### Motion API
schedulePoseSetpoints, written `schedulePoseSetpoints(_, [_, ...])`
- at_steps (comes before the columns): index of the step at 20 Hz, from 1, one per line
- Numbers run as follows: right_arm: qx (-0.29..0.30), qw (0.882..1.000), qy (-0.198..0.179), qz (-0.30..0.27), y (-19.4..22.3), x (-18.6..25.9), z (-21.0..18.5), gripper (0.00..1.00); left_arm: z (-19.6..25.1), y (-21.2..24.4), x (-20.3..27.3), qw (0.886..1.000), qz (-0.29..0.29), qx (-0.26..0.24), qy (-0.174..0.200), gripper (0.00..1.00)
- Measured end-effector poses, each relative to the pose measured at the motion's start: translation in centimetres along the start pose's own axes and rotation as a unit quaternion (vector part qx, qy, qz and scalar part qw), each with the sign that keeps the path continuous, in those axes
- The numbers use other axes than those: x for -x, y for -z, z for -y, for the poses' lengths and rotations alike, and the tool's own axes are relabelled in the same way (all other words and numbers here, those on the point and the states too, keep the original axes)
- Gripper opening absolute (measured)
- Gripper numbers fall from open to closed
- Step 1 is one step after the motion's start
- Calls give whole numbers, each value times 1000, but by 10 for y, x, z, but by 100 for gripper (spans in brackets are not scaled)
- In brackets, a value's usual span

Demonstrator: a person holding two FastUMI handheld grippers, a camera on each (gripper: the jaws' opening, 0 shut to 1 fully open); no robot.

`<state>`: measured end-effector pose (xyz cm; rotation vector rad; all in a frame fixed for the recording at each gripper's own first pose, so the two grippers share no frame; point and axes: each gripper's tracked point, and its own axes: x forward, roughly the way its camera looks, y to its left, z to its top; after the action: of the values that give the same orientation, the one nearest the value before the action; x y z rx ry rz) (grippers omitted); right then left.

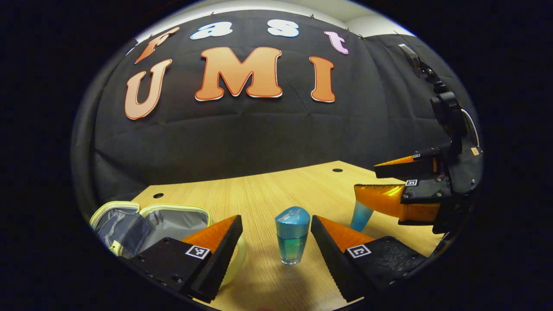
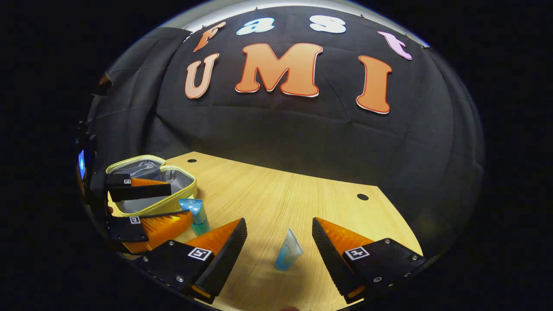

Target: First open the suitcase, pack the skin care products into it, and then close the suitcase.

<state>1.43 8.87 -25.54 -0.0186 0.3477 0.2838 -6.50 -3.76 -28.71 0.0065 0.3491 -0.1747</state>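
Left gripper [image 1: 276, 242]: fingers spread wide, nothing gripped. A small blue bottle [image 1: 292, 235] is seen upright on the worktop [image 1: 276, 190] between the two fingers, touched by neither. The bottle has a rounded blue cap and a clear lower part with blue-green liquid.

To the left of that gripper, the suitcase [image 1: 173, 220] is seen lying open: a small soft case with a pale yellow rim and a grey lining. Its lid [image 1: 116, 224] is folded back on the far left, with a dark mesh pocket inside. The near edge of the case is partly covered by the gripper's left finger. No products can be made out inside it from this view.

Right gripper [image 2: 278, 255]: fingers also spread wide, nothing held. A light blue tube [image 2: 288, 250] is seen between the fingers, standing on its cap and leaning to the right, clear of both fingers.

In the left gripper view the right gripper [image 1: 380, 185] is seen at the right edge, above the worktop, with the tube [image 1: 360, 216] showing just below its fingers. In the right gripper view the left gripper [image 2: 164, 205] is seen at the left, with the bottle [image 2: 196, 216] near its lower finger and the open suitcase [image 2: 173, 194] just behind.

Bottle and tube are both on the worktop, outside the suitcase. Two small round holes [image 2: 362, 197] are seen in the worktop toward the back edge.
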Motion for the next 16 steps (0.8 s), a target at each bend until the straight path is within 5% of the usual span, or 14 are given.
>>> schedulePoseSetpoints(8, [0,1000,-9,-27,34,-19,1,96,13,44,-35,999,-41,10,17,95])
schedulePoseSetpoints(12, [-2,999,-16,-44,47,-26,1,96,22,52,-50,998,-53,16,31,74])
schedulePoseSetpoints(13, [-2,999,-16,-45,50,-28,1,96,21,53,-53,998,-52,13,29,58])
schedulePoseSetpoints(16, [-7,998,-23,-52,57,-33,-1,96,23,51,-53,998,-58,21,32,49])
